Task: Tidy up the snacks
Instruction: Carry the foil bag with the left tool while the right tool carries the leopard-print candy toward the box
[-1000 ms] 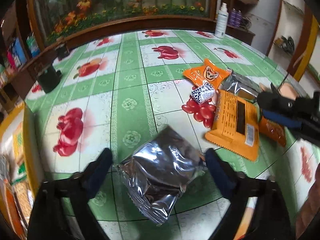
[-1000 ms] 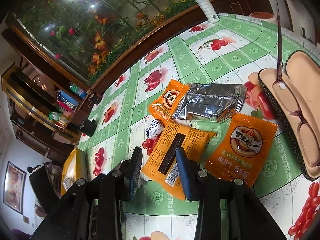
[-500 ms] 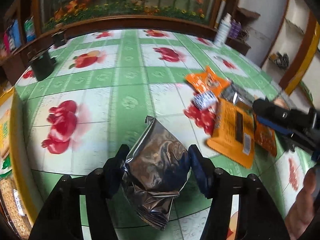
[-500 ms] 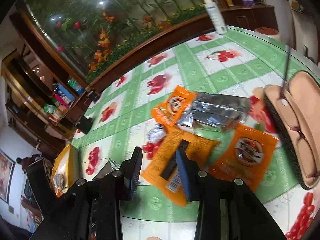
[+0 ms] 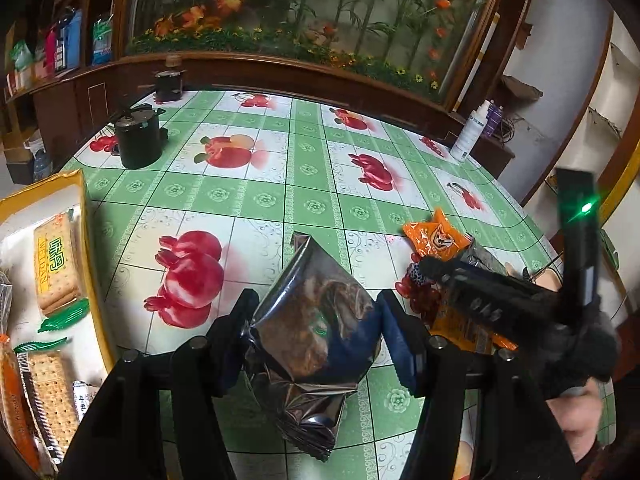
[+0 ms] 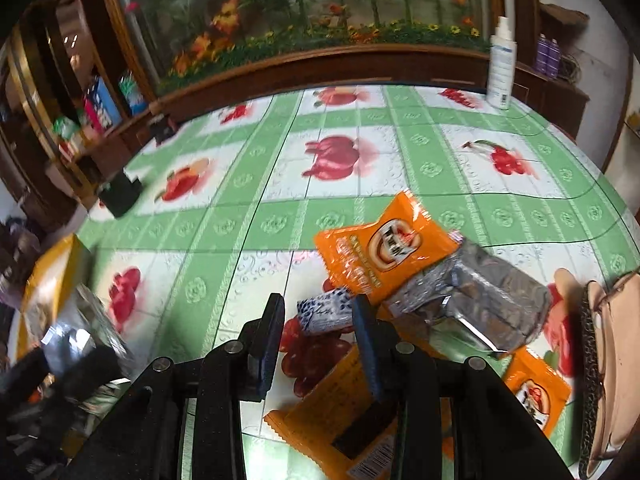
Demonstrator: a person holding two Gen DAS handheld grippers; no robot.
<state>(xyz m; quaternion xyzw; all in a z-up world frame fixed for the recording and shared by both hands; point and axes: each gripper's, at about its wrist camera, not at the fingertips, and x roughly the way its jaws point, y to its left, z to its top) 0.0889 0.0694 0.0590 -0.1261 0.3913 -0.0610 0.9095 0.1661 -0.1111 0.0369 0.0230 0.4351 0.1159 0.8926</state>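
My left gripper (image 5: pixel 314 320) is shut on a silver foil snack packet (image 5: pixel 316 336) and holds it lifted above the green fruit-print tablecloth (image 5: pixel 248 196). A yellow-rimmed tray (image 5: pixel 86 240) with cracker packs lies at the left. My right gripper (image 6: pixel 318 316) is open and empty, above a small blue-and-white packet (image 6: pixel 324 312). Around it lie an orange packet (image 6: pixel 380 252), a silver packet (image 6: pixel 468 300), a large orange pack (image 6: pixel 344 416) and another orange packet (image 6: pixel 536 392). The right gripper also shows in the left wrist view (image 5: pixel 428 266).
A black pot (image 5: pixel 138 138) stands at the table's far left, and a smaller dark container (image 5: pixel 170 84) behind it. A white spray bottle (image 6: pixel 500 68) stands at the far right edge. A tan glasses case (image 6: pixel 612 364) lies at the right. A wooden ledge borders the far side.
My left gripper has closed on the silver packet, lifted it and swung left towards the tray. My right gripper has moved forward over the small blue-and-white packet.
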